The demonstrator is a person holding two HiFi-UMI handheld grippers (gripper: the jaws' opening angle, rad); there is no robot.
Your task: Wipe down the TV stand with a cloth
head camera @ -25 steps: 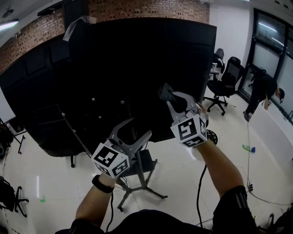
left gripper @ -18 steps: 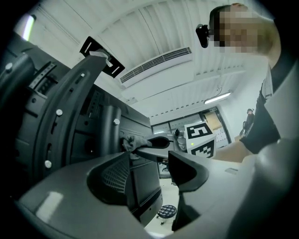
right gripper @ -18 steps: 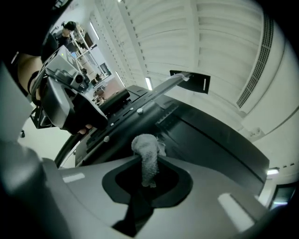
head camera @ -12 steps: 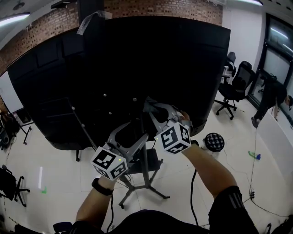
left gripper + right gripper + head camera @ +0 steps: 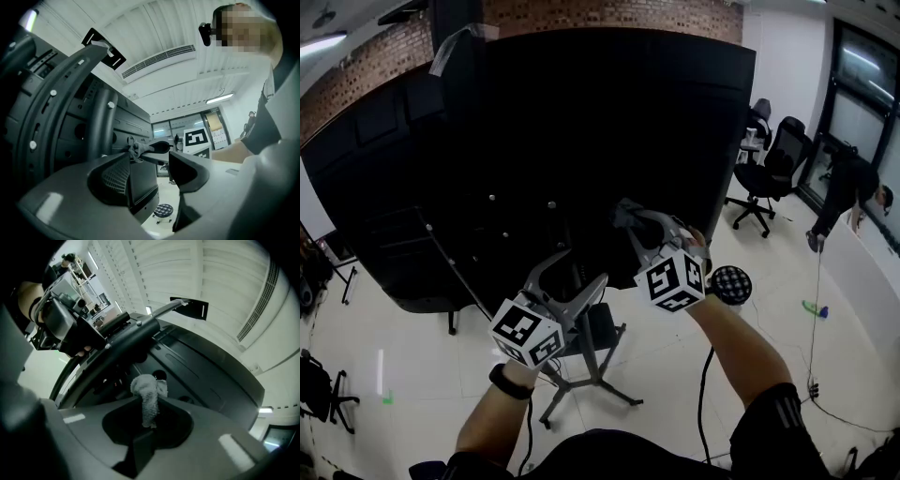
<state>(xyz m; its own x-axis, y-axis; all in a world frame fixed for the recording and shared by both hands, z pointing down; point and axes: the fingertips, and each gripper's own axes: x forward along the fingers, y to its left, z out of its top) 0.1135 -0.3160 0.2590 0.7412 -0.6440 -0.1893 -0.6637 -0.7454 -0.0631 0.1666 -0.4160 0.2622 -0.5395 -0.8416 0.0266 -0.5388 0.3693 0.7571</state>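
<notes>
Dark TV back (image 5: 581,141) looms; right tool (image 5: 149,405) clamps grey cloth (image 5: 149,392), left tool (image 5: 151,171) gapes, stand (image 5: 595,361) probably half-hidden.

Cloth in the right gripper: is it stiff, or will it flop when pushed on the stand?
Probably floppy: the cloth bunches into a soft wad above the right gripper, which is shut on it. Its fuzzy surface suggests it is light and grips rather than slides. Pressed on the stand, it would likely squash flat.
</notes>
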